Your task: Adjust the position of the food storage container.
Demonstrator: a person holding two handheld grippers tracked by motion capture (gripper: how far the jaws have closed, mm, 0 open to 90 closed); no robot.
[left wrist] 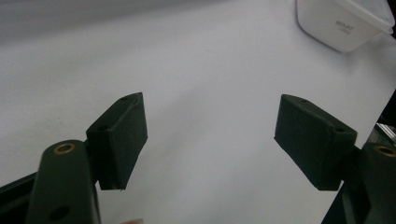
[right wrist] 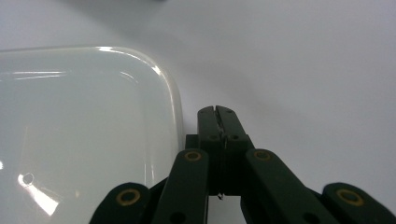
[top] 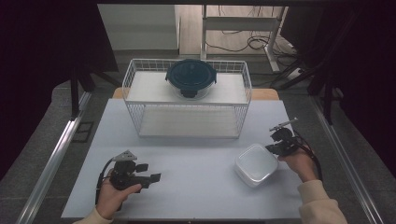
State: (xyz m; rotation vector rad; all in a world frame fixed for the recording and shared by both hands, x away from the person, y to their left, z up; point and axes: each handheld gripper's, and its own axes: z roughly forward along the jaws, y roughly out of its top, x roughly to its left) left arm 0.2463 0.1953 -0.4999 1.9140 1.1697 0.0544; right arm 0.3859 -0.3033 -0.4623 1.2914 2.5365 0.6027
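Observation:
A square white lidded box (top: pixel 256 164) lies on the white table (top: pixel 196 158) at the front right; the same white lidded box (right wrist: pixel 79 130) shows close up in the right gripper view and as a white lidded box (left wrist: pixel 343 21) far off in the left gripper view. My right gripper (top: pixel 272 148) sits just beside the box's right edge, jaws shut with nothing between them; in its own view the right gripper (right wrist: pixel 218 112) points past the lid's rim. My left gripper (top: pixel 150 172) rests at the front left, and the left gripper (left wrist: pixel 210 135) stands open over bare table.
A white wire basket (top: pixel 187 98) stands at the back of the table. A round container with a dark blue lid (top: pixel 191 77) sits on its upper shelf. Dark curtains flank the table, and a desk frame with cables stands on the floor beyond.

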